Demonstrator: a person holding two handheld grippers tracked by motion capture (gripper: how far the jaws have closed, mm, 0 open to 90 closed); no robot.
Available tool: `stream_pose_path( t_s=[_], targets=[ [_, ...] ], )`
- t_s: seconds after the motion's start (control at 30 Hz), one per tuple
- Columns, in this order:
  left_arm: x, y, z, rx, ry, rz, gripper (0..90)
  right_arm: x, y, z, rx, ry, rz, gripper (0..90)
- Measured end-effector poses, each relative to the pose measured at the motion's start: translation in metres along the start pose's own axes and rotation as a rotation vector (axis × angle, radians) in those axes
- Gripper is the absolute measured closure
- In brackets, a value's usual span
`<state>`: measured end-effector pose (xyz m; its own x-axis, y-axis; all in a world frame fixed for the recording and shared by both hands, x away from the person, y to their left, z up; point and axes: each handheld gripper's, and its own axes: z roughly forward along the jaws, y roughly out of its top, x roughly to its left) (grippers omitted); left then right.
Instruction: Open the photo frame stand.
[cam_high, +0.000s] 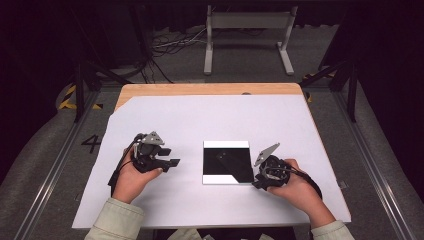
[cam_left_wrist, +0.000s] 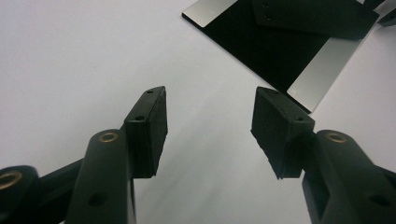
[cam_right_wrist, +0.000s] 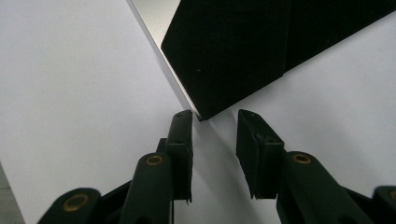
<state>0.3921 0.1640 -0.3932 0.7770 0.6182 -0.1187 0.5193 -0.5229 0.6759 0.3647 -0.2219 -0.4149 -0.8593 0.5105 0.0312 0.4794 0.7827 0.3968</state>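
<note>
A flat, glossy dark square plate (cam_high: 226, 161) with pale bands lies on the white sheet (cam_high: 200, 120) at the table's middle. To its left my left gripper (cam_high: 174, 162) is held open over bare sheet, apart from the plate. In the left gripper view its jaws (cam_left_wrist: 210, 126) stand wide with nothing between them, and the plate (cam_left_wrist: 271, 46) lies ahead. My right gripper (cam_high: 256, 183) sits at the plate's near right corner. In the right gripper view it (cam_right_wrist: 215, 140) is open, with the plate's (cam_right_wrist: 243, 51) corner just ahead of the gap between the fingertips.
The white sheet covers most of a wooden table (cam_high: 210, 89). Behind the table stands a white metal frame (cam_high: 247, 30), with cables on the grey floor. Dark rails run along both sides of the table.
</note>
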Motion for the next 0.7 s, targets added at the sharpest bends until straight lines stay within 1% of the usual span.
stream_pose_path(
  t_s=[0.17, 0.43, 0.5, 0.6, 0.63, 0.7],
  targets=[
    [-0.0011, 0.0003, 0.0017, 0.001, 0.0, -0.004, 46.0, 0.0022, 0.0021, 0.0011, 0.01, -0.021, -0.011, 68.5],
    [-0.0007, 0.0003, 0.0027, 0.008, 0.0, 0.0, 45.9, 0.007, 0.0065, 0.0026, 0.021, -0.044, -0.047, 71.4],
    [-0.0008, 0.0003, 0.0032, 0.007, -0.001, -0.003, 45.8, 0.0079, 0.0066, 0.0024, 0.023, -0.046, -0.056, 73.6],
    [-0.0011, 0.0006, 0.0039, 0.007, -0.004, -0.003, 45.8, 0.0093, 0.0063, 0.0009, 0.025, -0.05, -0.075, 79.3],
    [-0.0012, 0.0007, 0.0042, 0.006, -0.005, -0.004, 45.8, 0.0096, 0.0061, -0.0001, 0.025, -0.062, -0.08, 81.5],
    [-0.0012, 0.001, 0.0047, 0.008, -0.005, 0.0, 45.9, 0.0099, 0.0058, 0.0003, 0.026, -0.062, -0.087, 82.1]
  ],
)
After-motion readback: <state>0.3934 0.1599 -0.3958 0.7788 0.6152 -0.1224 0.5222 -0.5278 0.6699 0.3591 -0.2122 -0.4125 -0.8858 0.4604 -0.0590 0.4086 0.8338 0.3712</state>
